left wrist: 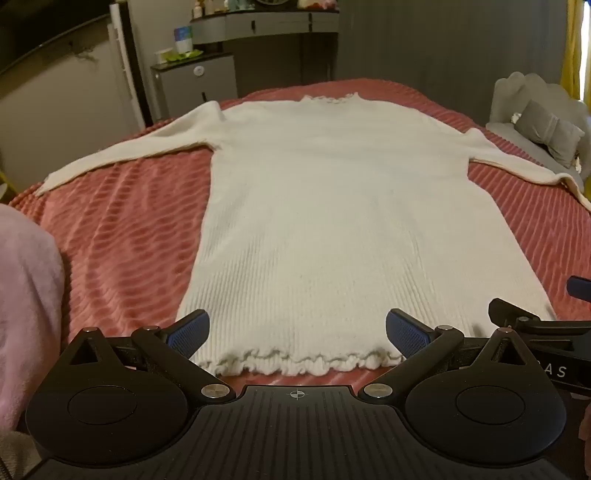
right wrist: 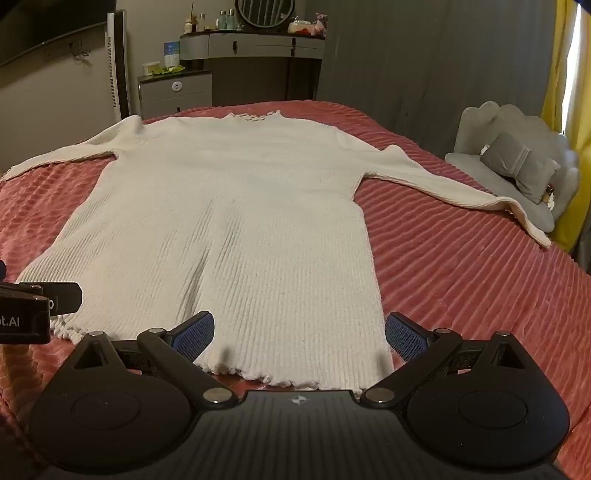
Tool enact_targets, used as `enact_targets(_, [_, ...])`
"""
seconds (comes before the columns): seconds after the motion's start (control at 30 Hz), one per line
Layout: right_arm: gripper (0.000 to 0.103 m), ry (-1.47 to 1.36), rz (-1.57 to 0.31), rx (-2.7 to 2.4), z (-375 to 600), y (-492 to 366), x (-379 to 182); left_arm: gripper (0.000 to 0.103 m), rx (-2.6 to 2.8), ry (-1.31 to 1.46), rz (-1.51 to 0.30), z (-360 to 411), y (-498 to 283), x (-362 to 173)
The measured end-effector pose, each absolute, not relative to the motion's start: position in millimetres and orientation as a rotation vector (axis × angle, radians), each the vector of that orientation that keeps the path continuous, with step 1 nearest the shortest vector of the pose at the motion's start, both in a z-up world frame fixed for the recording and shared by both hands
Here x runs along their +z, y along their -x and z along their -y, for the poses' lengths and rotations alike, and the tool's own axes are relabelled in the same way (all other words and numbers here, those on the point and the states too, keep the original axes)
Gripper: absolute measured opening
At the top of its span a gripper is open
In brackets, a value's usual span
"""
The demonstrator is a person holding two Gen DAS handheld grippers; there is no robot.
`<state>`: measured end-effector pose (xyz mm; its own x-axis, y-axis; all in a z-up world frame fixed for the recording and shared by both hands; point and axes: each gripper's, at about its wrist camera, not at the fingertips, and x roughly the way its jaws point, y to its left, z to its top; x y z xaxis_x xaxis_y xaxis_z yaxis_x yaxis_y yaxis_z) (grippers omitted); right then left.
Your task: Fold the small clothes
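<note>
Both hand-held grippers [left wrist: 297, 334] [right wrist: 300, 334] tilt down, spread, above sweater [left wrist: 332, 221] hem.

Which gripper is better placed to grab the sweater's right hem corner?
Right. The right gripper sits open over the sweater's right hem corner; the left gripper sits mid-hem.

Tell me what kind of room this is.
Most likely a bedroom: a white sweater lies spread on a bed with a pink ribbed cover, a vanity with a round mirror stands behind, and a cushioned chair sits beside it.
</note>
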<state>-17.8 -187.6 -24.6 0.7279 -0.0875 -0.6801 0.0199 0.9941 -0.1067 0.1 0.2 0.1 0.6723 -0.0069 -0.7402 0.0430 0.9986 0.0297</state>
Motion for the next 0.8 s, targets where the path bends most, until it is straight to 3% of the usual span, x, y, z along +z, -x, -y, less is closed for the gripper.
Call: enact_targets(0.8, [0.099,0.087,-0.759,-0.058,186.7,21.3,-22.9,0.103,-0.044,-0.043,-0.846,-0.5,1.3,-2.9])
